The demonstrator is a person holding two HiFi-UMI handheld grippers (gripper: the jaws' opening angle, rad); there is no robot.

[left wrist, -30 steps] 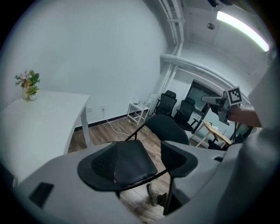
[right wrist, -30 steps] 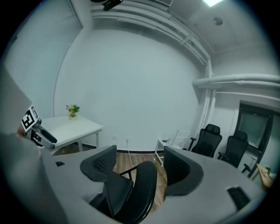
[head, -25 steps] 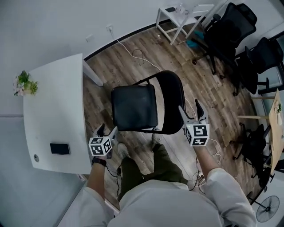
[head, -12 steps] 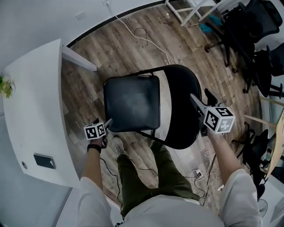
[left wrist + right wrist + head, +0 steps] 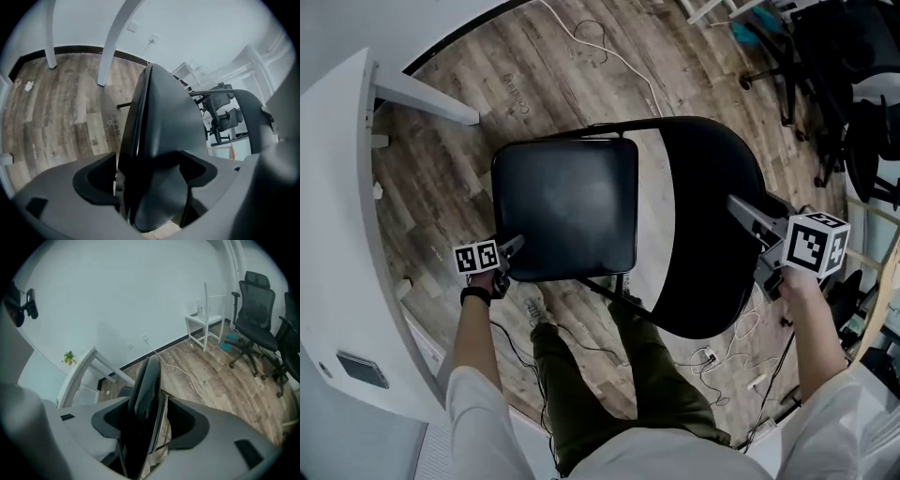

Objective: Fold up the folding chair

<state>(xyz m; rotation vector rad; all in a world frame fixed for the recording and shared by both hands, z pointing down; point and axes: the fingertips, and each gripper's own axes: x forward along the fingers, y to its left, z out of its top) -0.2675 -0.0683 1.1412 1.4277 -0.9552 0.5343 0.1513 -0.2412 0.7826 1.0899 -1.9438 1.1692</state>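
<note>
1. Folding chair (image 5: 581,202) stands unfolded on the wood floor (image 5: 487,75), just beside the white desk (image 5: 337,234). Its seat (image 5: 567,202) lies flat, with the backrest (image 5: 712,234) to its right in the head view.
2. Left gripper (image 5: 514,246): at the seat's near left corner. In the left gripper view the seat edge (image 5: 164,136) fills the gap of the left gripper (image 5: 150,180), with both jaws pinching it.
3. Right gripper (image 5: 741,208): at the backrest's outer rim. In the right gripper view the backrest (image 5: 145,390) runs edge-on through the right gripper (image 5: 150,425), with both jaws clamped on it (a light strip of floor shows beside the panel).
4. The 2 grippers are well apart, on opposite sides of the chair.
5. Surroundings: a dark phone (image 5: 362,368) lies on the desk, a white cable (image 5: 614,52) trails over the floor beyond the chair, and black office chairs (image 5: 839,66) stand at the right.
6. The right gripper view also shows a small plant (image 5: 69,357) at the desk's far end.
</note>
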